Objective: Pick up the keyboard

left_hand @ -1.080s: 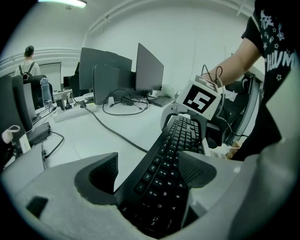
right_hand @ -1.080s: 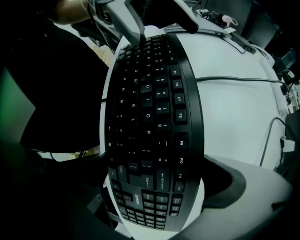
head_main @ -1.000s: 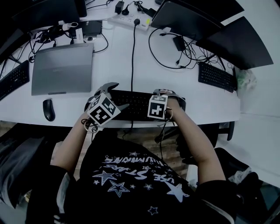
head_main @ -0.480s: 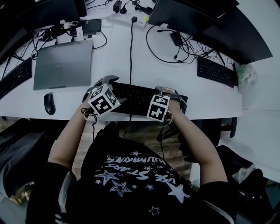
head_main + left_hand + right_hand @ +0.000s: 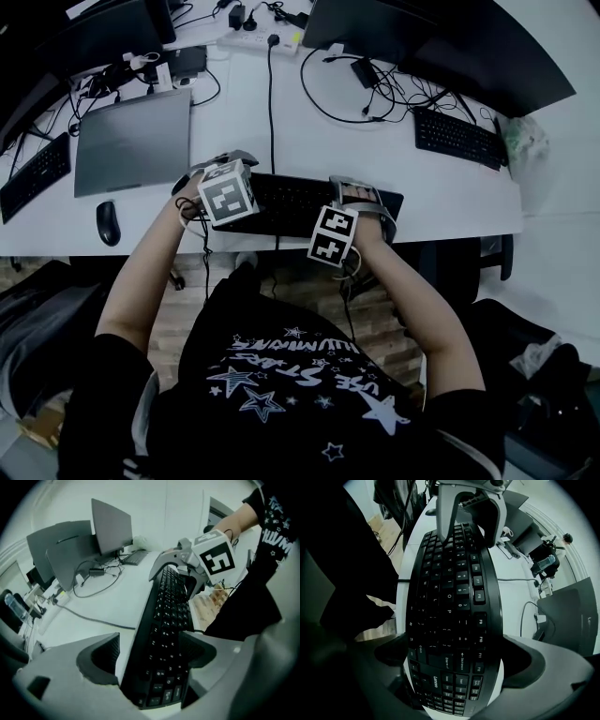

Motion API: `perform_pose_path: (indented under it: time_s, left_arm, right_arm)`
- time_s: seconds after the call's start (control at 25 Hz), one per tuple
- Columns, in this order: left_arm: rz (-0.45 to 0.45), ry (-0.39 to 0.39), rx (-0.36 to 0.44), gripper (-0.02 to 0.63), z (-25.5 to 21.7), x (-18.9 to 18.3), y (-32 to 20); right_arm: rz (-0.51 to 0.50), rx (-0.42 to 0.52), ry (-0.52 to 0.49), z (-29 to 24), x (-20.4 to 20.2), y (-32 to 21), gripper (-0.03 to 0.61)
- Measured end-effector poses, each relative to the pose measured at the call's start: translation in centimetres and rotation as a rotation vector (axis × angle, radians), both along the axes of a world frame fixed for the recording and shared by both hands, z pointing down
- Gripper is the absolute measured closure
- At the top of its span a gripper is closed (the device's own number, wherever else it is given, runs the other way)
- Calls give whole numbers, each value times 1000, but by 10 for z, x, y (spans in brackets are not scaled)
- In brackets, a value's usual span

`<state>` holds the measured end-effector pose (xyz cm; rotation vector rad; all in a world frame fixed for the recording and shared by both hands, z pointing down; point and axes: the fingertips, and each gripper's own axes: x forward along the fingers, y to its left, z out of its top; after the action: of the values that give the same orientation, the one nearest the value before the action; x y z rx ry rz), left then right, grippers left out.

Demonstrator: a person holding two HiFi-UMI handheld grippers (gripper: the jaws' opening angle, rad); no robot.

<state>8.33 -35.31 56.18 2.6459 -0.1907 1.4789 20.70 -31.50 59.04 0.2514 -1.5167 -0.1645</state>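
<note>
Both of your marker cubes have shifted since a second ago: the left one has turned its face further up, and the right one has tipped down toward the desk's front edge. The grippers themselves remain at the two ends of the keyboard (image 5: 286, 204).

Your left gripper (image 5: 199, 178) is clamped on the keyboard's left end. In the left gripper view, the black keys run away from you between the two grey jaws, which press on the front and back edges. Your right gripper (image 5: 375, 202) grasps the opposite end the same way. In the right gripper view, the number pad and Enter key sit squarely between its jaws, and the left gripper shows at the far end.

The keyboard lies lengthwise along the front of the white desk (image 5: 253, 122), near its edge. You cannot tell from these views whether it is clear of the surface. Its cable (image 5: 272, 103) runs straight back toward a power strip (image 5: 258, 39).

A closed grey laptop (image 5: 131, 141) lies behind and to the left. A black mouse (image 5: 108, 223) sits just in front of the laptop. A second keyboard (image 5: 457, 139) lies well apart, at the back right.
</note>
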Motion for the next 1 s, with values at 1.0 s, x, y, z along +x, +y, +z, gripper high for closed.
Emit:
perform_pose_path:
  time_s: [1.0]
  left_arm:
    - [282, -264, -219, 439, 1, 33, 78]
  right_arm:
    - [-161, 566, -46, -32, -8, 11, 0]
